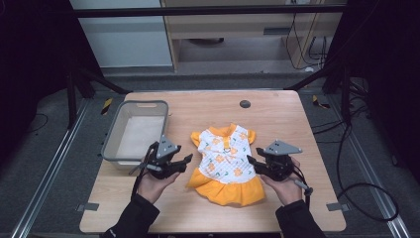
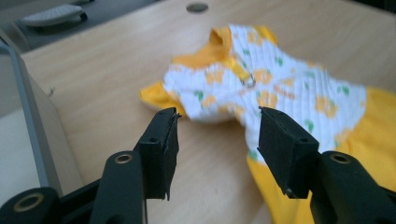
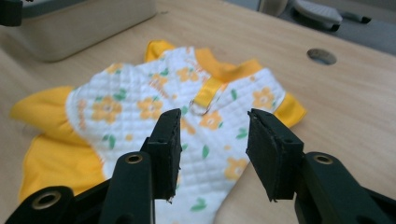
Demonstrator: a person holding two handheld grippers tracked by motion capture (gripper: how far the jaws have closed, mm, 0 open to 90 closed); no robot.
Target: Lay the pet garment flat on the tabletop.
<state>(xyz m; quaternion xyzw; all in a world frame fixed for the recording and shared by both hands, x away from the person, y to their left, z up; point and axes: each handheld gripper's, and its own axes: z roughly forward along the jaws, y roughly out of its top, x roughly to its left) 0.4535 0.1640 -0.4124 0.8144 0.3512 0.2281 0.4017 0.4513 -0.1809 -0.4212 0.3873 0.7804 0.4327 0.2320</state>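
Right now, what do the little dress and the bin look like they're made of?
Dress: soft fabric, it seems. The white flowered top shows quilted stitching in the right gripper view; the orange skirt gathers in matte folds. A small metal-looking ring sits on its strap.
Bin: probably moulded grey plastic, smooth and dull, with a rolled rim.

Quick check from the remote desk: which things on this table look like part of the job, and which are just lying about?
Likely part of the job:
- small white quilted dress with orange flowers and yellow skirt, lying flat
- grey plastic bin, empty, to its left
- left tongs and right tongs, open, flanking the dress

Lying about:
- black cables on the floor
- wooden cabinet behind
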